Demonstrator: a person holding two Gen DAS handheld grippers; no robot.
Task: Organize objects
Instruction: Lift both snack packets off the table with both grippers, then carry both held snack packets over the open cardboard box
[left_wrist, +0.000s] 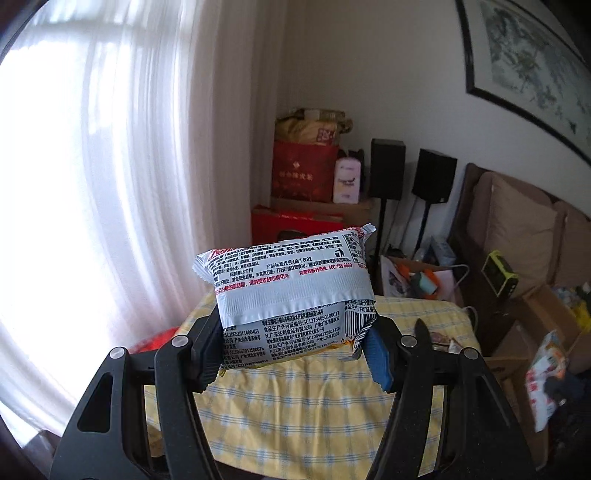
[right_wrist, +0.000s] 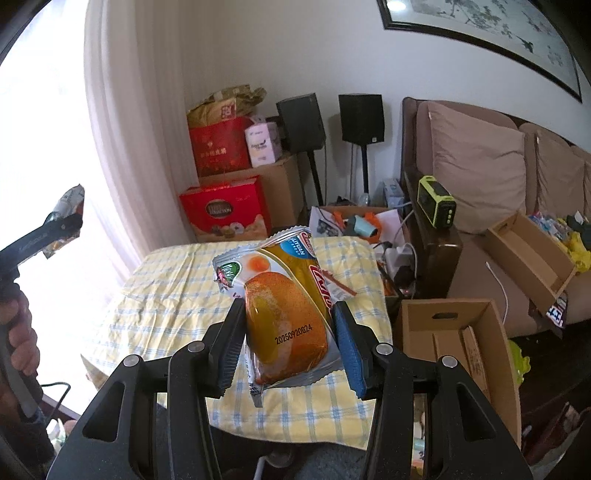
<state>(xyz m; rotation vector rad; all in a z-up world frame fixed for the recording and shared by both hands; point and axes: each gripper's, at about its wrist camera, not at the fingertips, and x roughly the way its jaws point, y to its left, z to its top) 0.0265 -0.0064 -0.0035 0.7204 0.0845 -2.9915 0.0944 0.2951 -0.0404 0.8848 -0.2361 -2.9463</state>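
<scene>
Snack packet (left_wrist: 291, 295), its printed white back facing the camera, sits mid-frame in the left wrist view, pinched by the left claw (left_wrist: 295, 343) above the yellow-checked counter (left_wrist: 314, 406). In the right wrist view, the right claw (right_wrist: 286, 343) grips an orange cake packet (right_wrist: 286, 317) at centre frame above that counter; a cardboard box (right_wrist: 461, 339) stands lower right.

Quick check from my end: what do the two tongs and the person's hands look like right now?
Both tongs are matte black plastic with silver rivets at the linkage joints. Each has one ribbed black pad and one blue pad. The right wrist view also shows the left tool's black handle with faint lettering, and bare fingers; no sleeve visible.
</scene>
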